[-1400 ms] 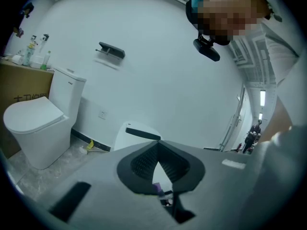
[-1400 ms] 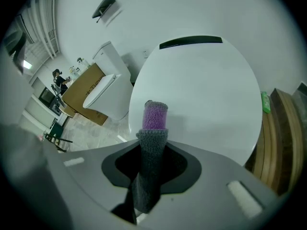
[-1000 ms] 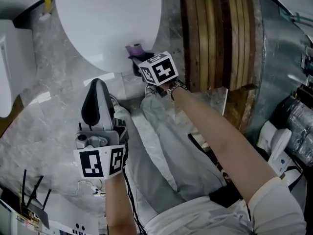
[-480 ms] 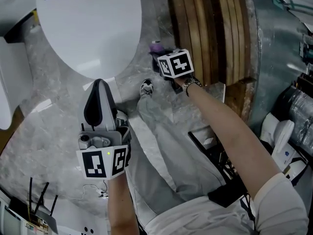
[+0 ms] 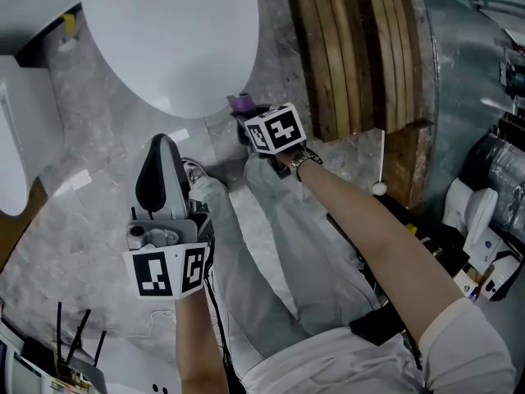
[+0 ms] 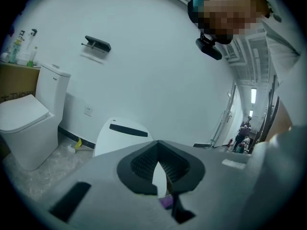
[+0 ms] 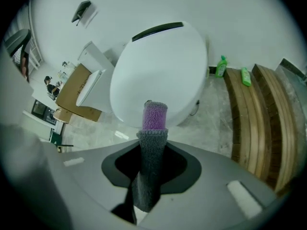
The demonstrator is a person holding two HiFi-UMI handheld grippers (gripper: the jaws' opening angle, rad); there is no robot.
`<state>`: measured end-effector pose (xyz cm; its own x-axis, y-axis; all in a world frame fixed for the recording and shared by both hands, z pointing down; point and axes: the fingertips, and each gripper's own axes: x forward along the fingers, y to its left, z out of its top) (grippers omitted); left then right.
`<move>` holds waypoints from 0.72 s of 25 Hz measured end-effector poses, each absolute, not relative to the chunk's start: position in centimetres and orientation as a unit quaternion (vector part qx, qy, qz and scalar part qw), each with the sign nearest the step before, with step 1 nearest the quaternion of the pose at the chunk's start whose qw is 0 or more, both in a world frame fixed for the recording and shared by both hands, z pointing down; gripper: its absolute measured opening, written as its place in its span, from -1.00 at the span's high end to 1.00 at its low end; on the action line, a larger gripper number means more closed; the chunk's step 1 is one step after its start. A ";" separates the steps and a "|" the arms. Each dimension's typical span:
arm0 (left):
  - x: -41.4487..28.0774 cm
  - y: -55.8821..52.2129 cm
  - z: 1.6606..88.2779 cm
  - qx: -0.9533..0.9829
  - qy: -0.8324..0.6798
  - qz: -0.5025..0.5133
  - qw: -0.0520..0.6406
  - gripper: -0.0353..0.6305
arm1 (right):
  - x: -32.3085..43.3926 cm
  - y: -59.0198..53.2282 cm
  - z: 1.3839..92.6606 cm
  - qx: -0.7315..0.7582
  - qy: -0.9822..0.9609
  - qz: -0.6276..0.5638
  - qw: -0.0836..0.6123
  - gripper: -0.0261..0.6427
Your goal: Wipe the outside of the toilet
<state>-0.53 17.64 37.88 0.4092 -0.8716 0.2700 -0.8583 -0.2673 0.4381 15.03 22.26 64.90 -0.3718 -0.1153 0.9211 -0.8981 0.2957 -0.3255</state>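
The white toilet [image 5: 168,31] with its lid down fills the upper left of the head view and the middle of the right gripper view [image 7: 158,75]. My right gripper [image 5: 244,113] is shut on a rolled grey and purple cloth [image 5: 240,103]. The cloth's purple tip [image 7: 154,116] sits close to the bowl's front right edge; contact cannot be told. My left gripper [image 5: 162,139] hangs lower left, shut with nothing in it, pointing at the toilet's front [image 6: 122,133] from a distance. The cloth [image 6: 166,202] peeks out below the left gripper's [image 6: 158,169] tips.
Stacked wooden planks [image 5: 361,56] lie right of the toilet, with green bottles [image 7: 221,66] at their far end. A second toilet [image 6: 29,123] and a cardboard box [image 7: 76,95] stand to the left. My legs and a shoe [image 5: 193,171] are on the marble floor between the grippers.
The right gripper with the cloth swung right, away from the toilet rim, then came back left to the bowl's front edge. The left gripper stayed put.
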 end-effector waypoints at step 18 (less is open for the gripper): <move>-18.3 20.1 36.9 0.753 -0.604 -0.040 0.259 0.88 | -3.3 22.2 63.9 0.323 -0.702 0.453 0.445 0.64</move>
<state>-18.35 20.08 36.90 0.2664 -0.9301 0.2529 -0.8890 -0.1357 0.4373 -3.30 22.23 63.95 -0.3951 -0.0501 0.9173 -0.8566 0.3809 -0.3481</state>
